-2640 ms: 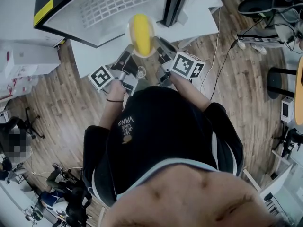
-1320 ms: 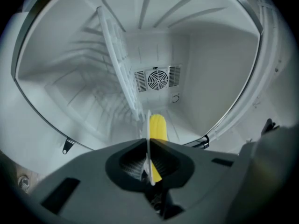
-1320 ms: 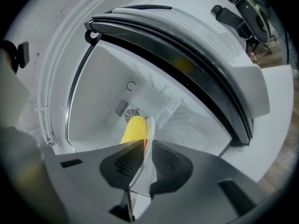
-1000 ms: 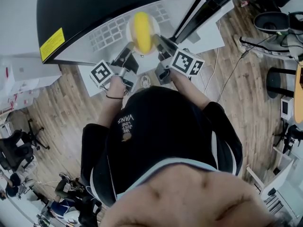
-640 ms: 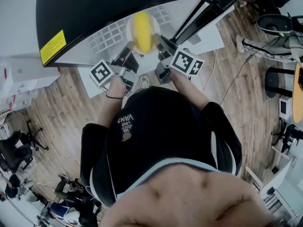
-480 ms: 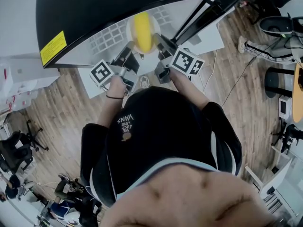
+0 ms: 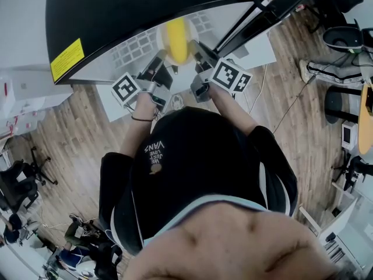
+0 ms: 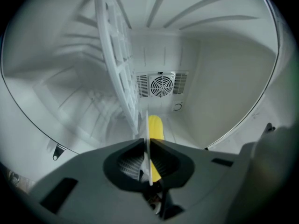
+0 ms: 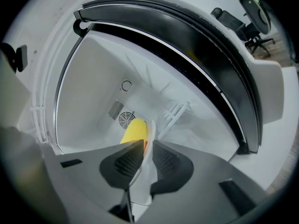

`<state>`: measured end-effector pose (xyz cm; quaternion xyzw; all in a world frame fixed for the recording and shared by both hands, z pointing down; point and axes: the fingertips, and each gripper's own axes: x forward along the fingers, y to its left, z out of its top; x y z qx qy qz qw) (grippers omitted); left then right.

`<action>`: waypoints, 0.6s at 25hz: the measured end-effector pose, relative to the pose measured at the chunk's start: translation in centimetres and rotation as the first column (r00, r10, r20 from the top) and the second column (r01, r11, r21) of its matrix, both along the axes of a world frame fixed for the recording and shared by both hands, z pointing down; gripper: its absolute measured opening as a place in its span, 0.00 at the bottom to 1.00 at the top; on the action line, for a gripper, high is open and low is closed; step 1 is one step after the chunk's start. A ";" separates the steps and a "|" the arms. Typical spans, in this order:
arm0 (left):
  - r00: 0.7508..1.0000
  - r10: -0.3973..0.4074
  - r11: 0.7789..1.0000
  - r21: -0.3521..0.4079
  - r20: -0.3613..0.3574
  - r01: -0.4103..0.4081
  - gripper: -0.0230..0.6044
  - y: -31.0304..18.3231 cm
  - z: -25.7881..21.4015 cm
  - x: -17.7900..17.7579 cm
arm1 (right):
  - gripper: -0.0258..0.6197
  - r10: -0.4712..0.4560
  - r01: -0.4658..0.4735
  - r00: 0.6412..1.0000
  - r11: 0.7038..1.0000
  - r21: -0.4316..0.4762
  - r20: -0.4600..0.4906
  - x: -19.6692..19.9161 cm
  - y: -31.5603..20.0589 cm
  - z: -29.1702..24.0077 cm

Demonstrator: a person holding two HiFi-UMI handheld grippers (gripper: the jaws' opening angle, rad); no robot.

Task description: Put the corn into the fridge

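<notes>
We judge the task well along but not finished. The corn lies on a white plate, and we carry that plate at the open front of the fridge, near the top centre of the head view. Nothing shows the plate resting on any surface yet, so it hangs between our two grippers.

The left gripper has its jaws closed down onto the thin rim of the plate, which shows edge-on between the pads at the lower centre of its own view. The right gripper pinches the opposite rim in the same way, its jaws nearly together with only the white plate between them. In both gripper views the yellow cob sits just beyond the jaw tips.

What we think is left is to carry the plate further in, set it down, let both rims go and draw the grippers out.

As for containers, the plate holds the single cob and nothing else that we can see. The fridge cavity shows white walls, a round fan vent on the back wall and a white wire shelf. We see no other food in the parts shown.
</notes>
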<state>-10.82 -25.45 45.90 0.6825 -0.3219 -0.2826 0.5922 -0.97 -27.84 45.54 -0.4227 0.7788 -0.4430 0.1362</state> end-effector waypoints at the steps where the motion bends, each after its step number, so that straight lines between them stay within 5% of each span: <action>1: 1.000 -0.001 1.000 -0.002 -0.004 0.001 0.08 0.0 0.0 0.0 | 0.12 0.000 0.000 1.000 1.000 0.000 0.000 0.0 -0.1 0.0; 15: 0.999 -0.026 0.999 -0.028 -0.033 0.025 0.08 -0.6 -0.1 -0.2 | 0.12 -0.008 0.008 1.000 1.000 0.002 -0.019 -0.3 -0.9 -0.2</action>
